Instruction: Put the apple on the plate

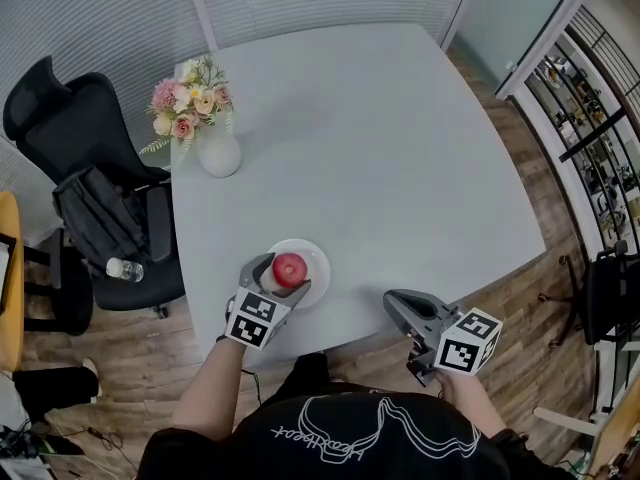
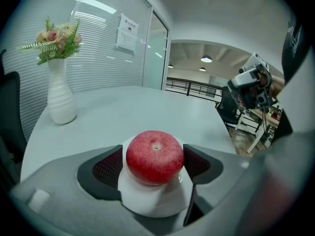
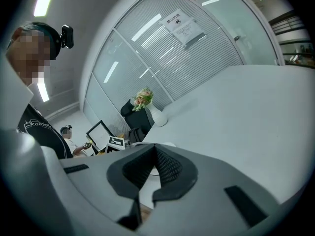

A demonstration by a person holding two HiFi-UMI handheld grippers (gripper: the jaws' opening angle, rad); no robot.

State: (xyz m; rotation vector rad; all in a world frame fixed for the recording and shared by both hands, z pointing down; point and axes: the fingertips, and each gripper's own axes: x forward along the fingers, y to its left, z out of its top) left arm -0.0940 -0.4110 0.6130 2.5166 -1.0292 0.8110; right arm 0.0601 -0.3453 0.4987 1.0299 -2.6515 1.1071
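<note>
Looking down from the head view: grey table (image 1: 380, 148), white plate (image 1: 318, 256) near its front edge, red apple (image 1: 290, 268) on the plate. Left gripper (image 1: 283, 276) reaches over the plate rim, one jaw on each side of the apple. Right gripper (image 1: 393, 303) hangs at the table edge, well apart from the plate. Vase (image 1: 218, 153) with flowers stands at the far left of the table; black chair (image 1: 90, 138) beside it.

Left gripper view: apple (image 2: 155, 156) sits stem up on the plate (image 2: 152, 200), both jaws of the left gripper (image 2: 155, 163) pressed against its sides. Vase (image 2: 60, 97) stands beyond, to the left.

Right gripper view: right gripper (image 3: 153, 154) has its jaw tips together, nothing between them. Table (image 3: 246, 112) and vase (image 3: 160, 117) lie beyond.
</note>
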